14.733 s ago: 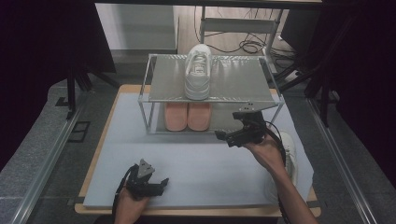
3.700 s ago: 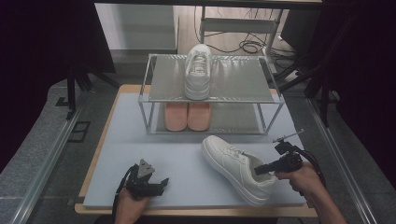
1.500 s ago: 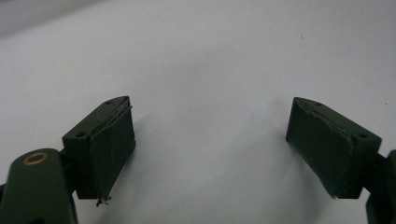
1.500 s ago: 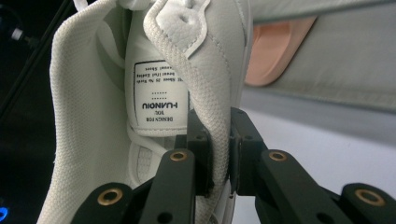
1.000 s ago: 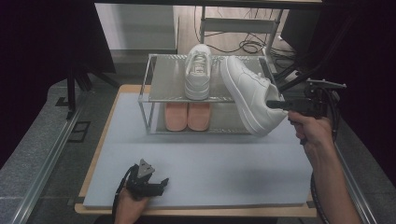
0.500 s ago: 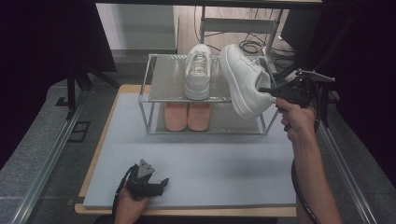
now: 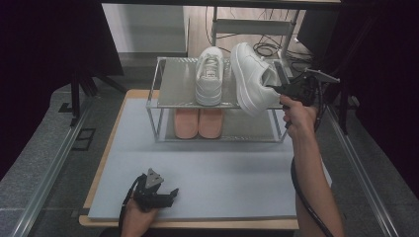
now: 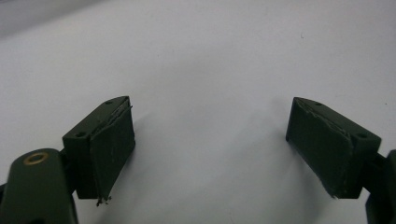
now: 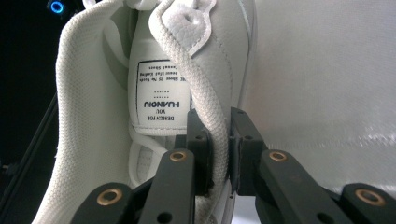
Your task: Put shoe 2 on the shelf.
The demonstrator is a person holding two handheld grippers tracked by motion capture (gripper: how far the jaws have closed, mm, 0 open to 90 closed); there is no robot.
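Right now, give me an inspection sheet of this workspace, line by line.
Surface: grey mat on a wooden table, bare in front.
Job's things: white sneaker held tilted over the rack's top shelf; its mate stands there; pink shoes below.
Clutter: nothing seen.
Grippers: right gripper clamped on the held sneaker's collar edge; left gripper open, resting on the mat.
Cables: black cable trails along the right forearm; more on the floor behind.
Surroundings: dark, with metal rails at both sides.

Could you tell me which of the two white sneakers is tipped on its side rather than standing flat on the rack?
The right-hand white sneaker, clamped at its collar by the right gripper above the rack's top shelf; the left white sneaker stands flat there.
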